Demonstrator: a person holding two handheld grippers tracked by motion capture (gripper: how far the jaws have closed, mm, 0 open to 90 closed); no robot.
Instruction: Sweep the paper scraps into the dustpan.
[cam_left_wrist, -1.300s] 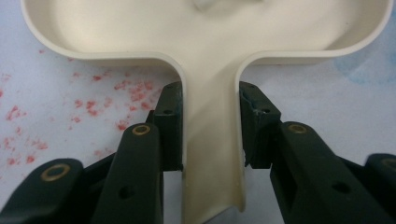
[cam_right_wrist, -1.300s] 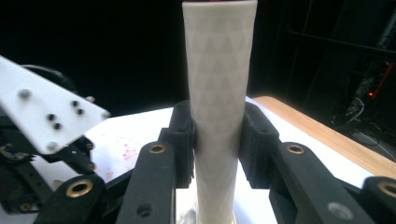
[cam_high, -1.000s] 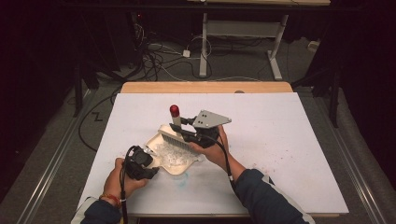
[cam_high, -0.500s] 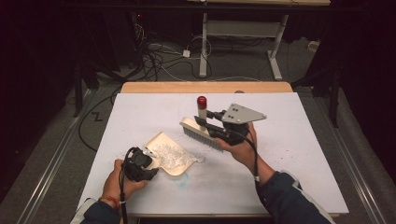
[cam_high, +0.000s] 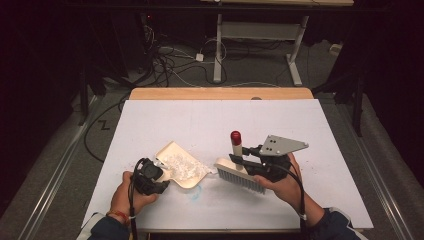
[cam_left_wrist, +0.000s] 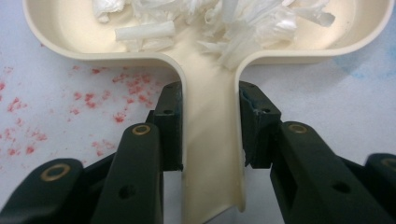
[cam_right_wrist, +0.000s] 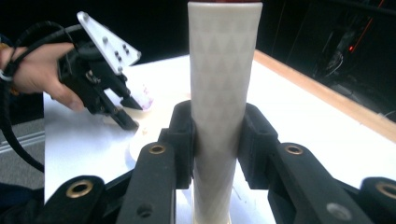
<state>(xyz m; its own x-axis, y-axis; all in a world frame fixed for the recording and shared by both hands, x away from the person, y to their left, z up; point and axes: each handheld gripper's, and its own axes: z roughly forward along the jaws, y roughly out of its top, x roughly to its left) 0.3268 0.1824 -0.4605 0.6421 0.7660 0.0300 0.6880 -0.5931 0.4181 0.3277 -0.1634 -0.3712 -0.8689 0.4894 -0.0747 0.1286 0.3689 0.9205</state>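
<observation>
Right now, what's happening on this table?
A person is sweeping up with two handheld grippers. The left gripper is clamped on the handle of a cream plastic dustpan resting on the white table, loaded with white shredded scraps. The right gripper grips the white red-capped handle of a hand brush, held just right of the pan.

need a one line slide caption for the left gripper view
Left gripper shut on the cream dustpan's handle, with white shredded scraps in its pan on a red-speckled white table.
</observation>
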